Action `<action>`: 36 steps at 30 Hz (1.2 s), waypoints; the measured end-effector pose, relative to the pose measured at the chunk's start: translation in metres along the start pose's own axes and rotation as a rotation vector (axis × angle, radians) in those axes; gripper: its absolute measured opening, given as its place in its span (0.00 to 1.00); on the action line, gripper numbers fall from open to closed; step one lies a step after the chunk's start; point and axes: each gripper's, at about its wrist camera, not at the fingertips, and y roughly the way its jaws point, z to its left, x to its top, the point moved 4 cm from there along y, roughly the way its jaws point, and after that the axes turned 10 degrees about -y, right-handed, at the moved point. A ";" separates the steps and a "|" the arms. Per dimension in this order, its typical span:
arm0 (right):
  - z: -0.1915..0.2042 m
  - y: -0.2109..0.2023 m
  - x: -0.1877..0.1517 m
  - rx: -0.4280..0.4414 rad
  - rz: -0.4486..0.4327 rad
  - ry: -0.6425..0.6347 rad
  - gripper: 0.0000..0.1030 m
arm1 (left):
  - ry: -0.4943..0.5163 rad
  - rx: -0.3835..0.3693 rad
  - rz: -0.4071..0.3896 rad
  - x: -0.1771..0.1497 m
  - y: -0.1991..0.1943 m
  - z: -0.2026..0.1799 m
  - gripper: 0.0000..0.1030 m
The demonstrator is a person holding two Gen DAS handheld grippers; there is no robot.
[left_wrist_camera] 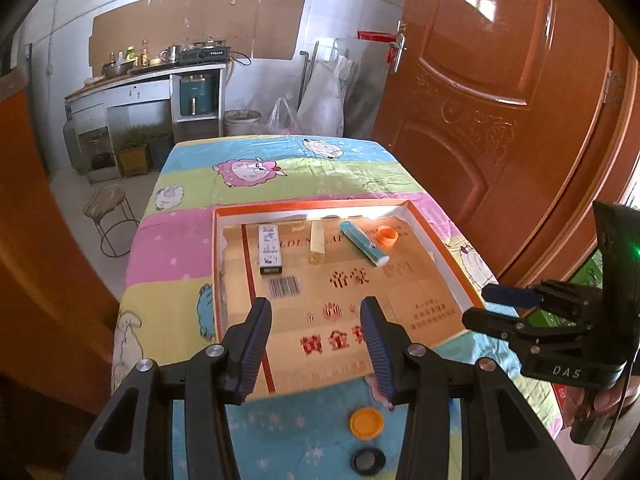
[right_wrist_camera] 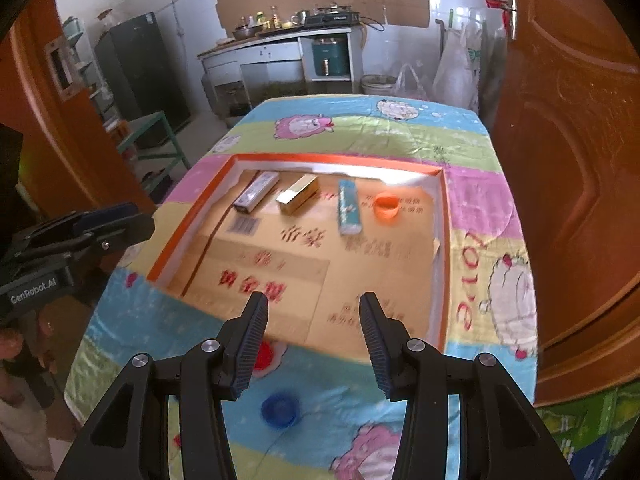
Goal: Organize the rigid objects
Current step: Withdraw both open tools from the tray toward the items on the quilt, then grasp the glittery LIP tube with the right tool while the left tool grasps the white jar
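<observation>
A shallow orange-rimmed box [left_wrist_camera: 460, 276] [right_wrist_camera: 188, 224] lies on the table. Inside it lie a black-and-white long box [left_wrist_camera: 270, 249] [right_wrist_camera: 256, 193], a gold box [left_wrist_camera: 318, 244] [right_wrist_camera: 299, 200], a teal tube box [left_wrist_camera: 365, 244] [right_wrist_camera: 348, 208] and an orange cap [left_wrist_camera: 387, 237] [right_wrist_camera: 386, 208]. On the cloth in front lie an orange lid [left_wrist_camera: 367, 423], a black cap [left_wrist_camera: 367, 462], a blue cap [right_wrist_camera: 280, 409] and a red cap [right_wrist_camera: 265, 354]. My left gripper [left_wrist_camera: 316, 322] is open and empty over the box's near edge. My right gripper [right_wrist_camera: 313, 318] is open and empty, also seen from the side in the left wrist view [left_wrist_camera: 508, 300].
The table has a colourful sheep-print cloth [left_wrist_camera: 256, 172]. A brown door [left_wrist_camera: 500, 100] stands close on the right. A stool [left_wrist_camera: 112, 208] stands left of the table. A kitchen counter [right_wrist_camera: 280, 44] and bags are behind.
</observation>
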 end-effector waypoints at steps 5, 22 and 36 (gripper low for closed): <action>0.025 -0.010 -0.027 0.024 -0.001 -0.004 0.48 | -0.005 -0.004 -0.027 -0.026 -0.022 0.004 0.45; 0.102 -0.007 -0.099 0.068 -0.013 -0.031 0.48 | -0.012 -0.015 -0.090 -0.103 -0.061 0.015 0.45; 0.144 0.013 -0.129 -0.037 0.022 -0.097 0.44 | -0.019 -0.009 -0.120 -0.135 -0.077 0.025 0.45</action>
